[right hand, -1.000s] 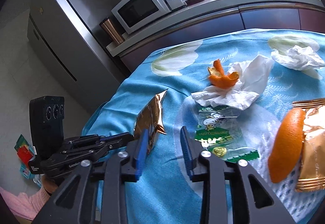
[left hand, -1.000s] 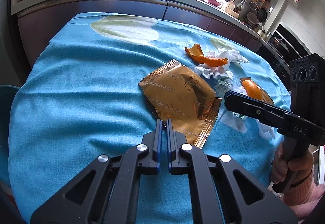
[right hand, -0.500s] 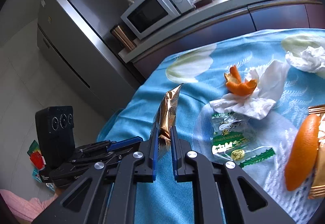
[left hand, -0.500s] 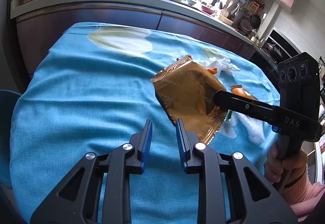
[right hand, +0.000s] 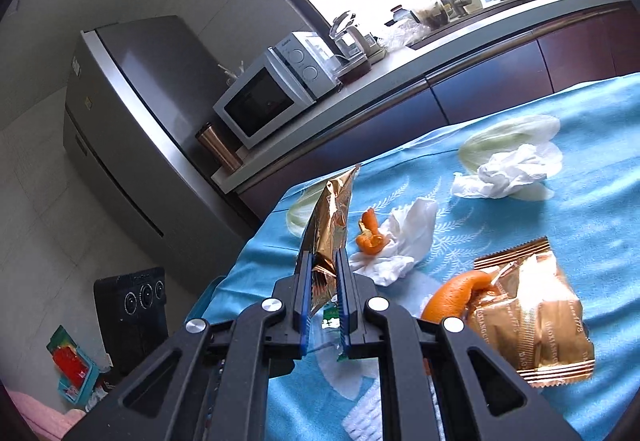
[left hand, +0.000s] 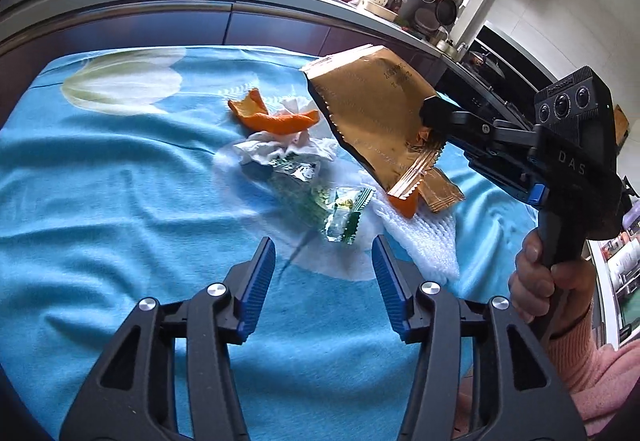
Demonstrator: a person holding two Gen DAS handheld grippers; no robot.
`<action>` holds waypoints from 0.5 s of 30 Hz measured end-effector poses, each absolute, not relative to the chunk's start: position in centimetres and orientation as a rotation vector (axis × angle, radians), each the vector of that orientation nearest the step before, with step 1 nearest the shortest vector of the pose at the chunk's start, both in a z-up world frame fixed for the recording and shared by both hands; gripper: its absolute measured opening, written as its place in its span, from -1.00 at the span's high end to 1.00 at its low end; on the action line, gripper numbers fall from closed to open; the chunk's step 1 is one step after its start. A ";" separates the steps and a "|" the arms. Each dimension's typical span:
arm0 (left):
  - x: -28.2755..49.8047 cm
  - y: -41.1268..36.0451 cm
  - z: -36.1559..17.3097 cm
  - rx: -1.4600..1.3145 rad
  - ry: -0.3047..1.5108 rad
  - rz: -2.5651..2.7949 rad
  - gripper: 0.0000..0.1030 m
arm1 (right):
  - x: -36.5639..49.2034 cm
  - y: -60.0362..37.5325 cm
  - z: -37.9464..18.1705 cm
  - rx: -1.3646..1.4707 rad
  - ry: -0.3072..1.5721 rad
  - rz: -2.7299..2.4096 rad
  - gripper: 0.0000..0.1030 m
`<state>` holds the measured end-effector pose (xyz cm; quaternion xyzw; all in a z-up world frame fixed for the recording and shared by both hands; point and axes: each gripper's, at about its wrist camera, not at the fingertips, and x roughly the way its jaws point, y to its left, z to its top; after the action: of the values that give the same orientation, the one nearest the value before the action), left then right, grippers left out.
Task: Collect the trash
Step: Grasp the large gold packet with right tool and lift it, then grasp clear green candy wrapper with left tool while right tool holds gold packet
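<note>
My right gripper (right hand: 324,261) is shut on a gold snack wrapper (right hand: 330,217) and holds it up above the blue tablecloth; the wrapper (left hand: 372,117) and the gripper (left hand: 430,117) also show in the left wrist view. My left gripper (left hand: 323,265) is open and empty, low over the cloth just short of a clear green candy wrapper (left hand: 340,209). On the cloth lie orange peel (left hand: 276,119) on a crumpled tissue (left hand: 280,149), a second gold wrapper (right hand: 528,313) with another orange peel (right hand: 452,297), and a second tissue (right hand: 508,171).
A white foam net (left hand: 424,237) lies by the candy wrapper. The table's far edge faces dark kitchen cabinets (left hand: 224,25) and a counter with a microwave (right hand: 276,97). A fridge (right hand: 132,129) stands left of it. Bare blue tablecloth (left hand: 100,193) lies to the left.
The gold wrapper passed from my left gripper to my right, which shut on it and lifted it off the cloth. My left gripper opened wide and moved toward the candy wrapper.
</note>
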<state>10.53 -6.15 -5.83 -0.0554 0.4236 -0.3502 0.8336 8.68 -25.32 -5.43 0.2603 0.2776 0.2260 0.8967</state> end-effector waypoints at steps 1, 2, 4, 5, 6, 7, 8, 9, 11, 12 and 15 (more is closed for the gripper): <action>10.9 -6.6 -6.1 -0.126 0.912 -0.748 0.03 | 8.6 -25.5 -5.6 0.543 0.576 0.465 0.80; 11.2 -7.1 -6.4 -0.136 0.926 -0.751 0.03 | 8.7 -25.7 -5.8 0.549 0.578 0.463 0.80; 12.0 -7.8 -6.8 -0.157 0.952 -0.760 0.03 | 8.8 -25.9 -6.1 0.555 0.580 0.460 0.80; 12.4 -8.2 -7.0 -0.164 0.965 -0.755 0.03 | 8.8 -26.1 -6.2 0.559 0.580 0.460 0.80; 12.9 -8.5 -7.2 -0.173 0.978 -0.751 0.03 | 8.8 -26.2 -6.3 0.563 0.579 0.459 0.80; 13.2 -8.7 -7.4 -0.182 0.985 -0.749 0.04 | 8.8 -26.3 -6.4 0.565 0.578 0.459 0.80; 13.4 -8.9 -7.5 -0.191 0.989 -0.747 0.04 | 8.7 -26.5 -6.4 0.568 0.577 0.460 0.80; 13.7 -9.1 -7.5 -0.201 0.990 -0.748 0.05 | 8.7 -26.6 -6.5 0.571 0.578 0.461 0.80; 14.0 -9.4 -7.5 -0.218 0.997 -0.755 0.20 | 8.7 -26.8 -6.8 0.574 0.582 0.462 0.80; 14.1 -9.6 -7.5 -0.219 0.998 -0.755 0.26 | 8.7 -26.9 -6.9 0.579 0.584 0.463 0.80; 14.3 -10.2 -7.6 -0.208 1.007 -0.746 0.58 | 8.6 -27.3 -7.5 0.587 0.589 0.462 0.80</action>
<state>14.25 -10.23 -7.63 -0.0972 0.4701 -0.3483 0.8051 8.64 -27.32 -7.46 0.2826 0.2837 0.2222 0.8890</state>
